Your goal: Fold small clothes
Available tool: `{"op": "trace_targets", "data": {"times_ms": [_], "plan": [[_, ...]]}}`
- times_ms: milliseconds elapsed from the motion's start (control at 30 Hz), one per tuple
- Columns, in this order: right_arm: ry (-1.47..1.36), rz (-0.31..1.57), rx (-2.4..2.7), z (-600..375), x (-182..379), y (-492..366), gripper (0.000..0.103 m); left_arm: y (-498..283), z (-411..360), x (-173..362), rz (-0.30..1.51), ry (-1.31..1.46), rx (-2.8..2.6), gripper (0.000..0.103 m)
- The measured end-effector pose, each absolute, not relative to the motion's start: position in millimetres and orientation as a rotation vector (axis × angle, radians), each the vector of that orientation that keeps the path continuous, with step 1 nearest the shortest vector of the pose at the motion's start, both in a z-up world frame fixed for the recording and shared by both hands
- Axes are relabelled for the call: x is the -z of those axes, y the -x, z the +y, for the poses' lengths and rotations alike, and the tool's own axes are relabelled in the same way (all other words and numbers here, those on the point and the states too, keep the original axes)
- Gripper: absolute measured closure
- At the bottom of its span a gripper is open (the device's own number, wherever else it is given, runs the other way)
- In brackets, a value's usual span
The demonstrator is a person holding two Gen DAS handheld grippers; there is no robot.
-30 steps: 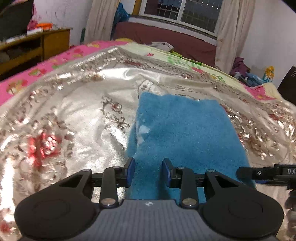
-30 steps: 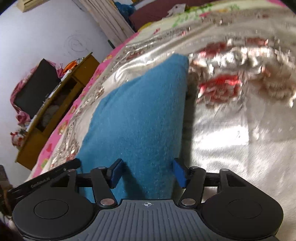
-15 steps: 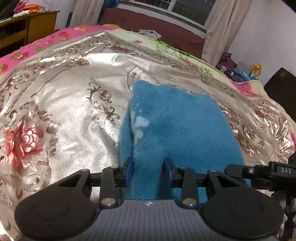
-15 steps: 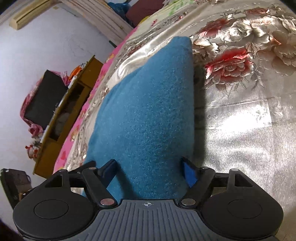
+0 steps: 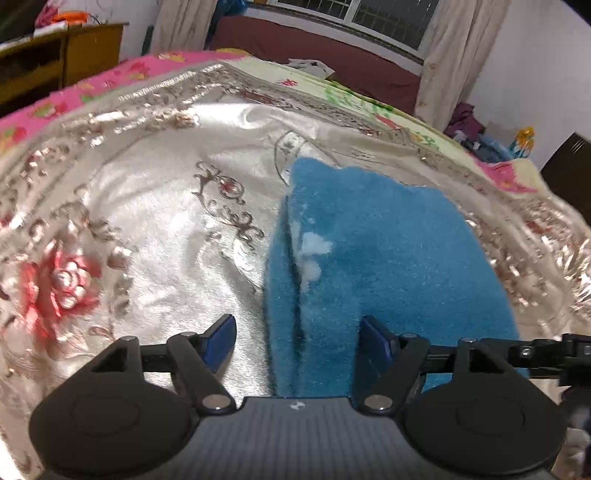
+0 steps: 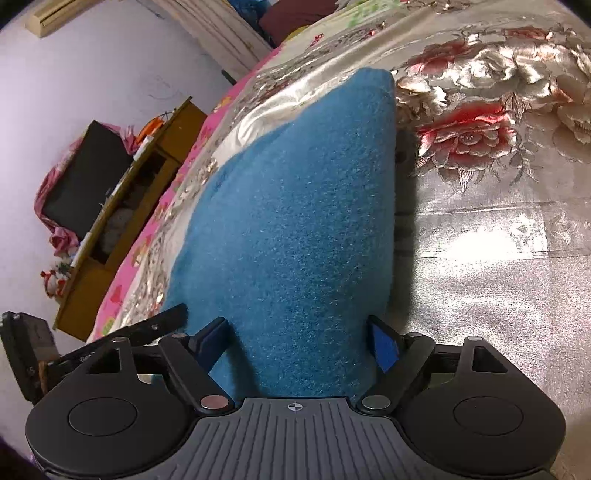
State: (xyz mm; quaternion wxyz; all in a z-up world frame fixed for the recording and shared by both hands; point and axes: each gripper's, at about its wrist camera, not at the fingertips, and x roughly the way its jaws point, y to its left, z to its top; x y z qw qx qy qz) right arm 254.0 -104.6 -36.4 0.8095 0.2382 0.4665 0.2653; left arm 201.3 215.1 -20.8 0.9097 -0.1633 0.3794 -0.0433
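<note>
Shiny floral bedspread (image 5: 155, 206) w/ folded blue cloth (image 5: 388, 258), wooden cabinet (image 6: 122, 229) by wall — both grippers (image 5: 297, 338) (image 6: 301, 341) spread wide

A bed under a shiny silver spread (image 5: 155, 206) with red roses fills the room. Behind it, cream curtains (image 5: 439, 55) frame a barred window (image 5: 384, 14). A wooden cabinet (image 6: 122, 221) stands against the pale wall (image 6: 74, 74), a dark television (image 6: 88, 177) on top.

Blue cloth (image 5: 388, 258), silver floral bedspread (image 5: 155, 206)
</note>
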Motion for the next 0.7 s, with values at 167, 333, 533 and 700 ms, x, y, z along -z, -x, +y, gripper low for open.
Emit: {"op": "trace_targets", "data": {"times_ms": [167, 333, 533, 700], "plan": [[-0.539, 0.998, -0.563, -103, 44, -257, 0.017, -203, 216, 26, 0.796, 0.391, 0.139, 0.035], [-0.558, 0.999, -0.546, -107, 42, -252, 0.034, -203, 213, 28, 0.818, 0.397, 0.164, 0.042], [-0.604, 0.999, -0.541, -118, 37, -249, 0.052, -205, 205, 33, 0.845, 0.469, 0.217, 0.05], [-0.589, 0.994, -0.529, -135, 26, -237, 0.055, -202, 182, 33, 0.853, 0.445, 0.267, 0.05]]}}
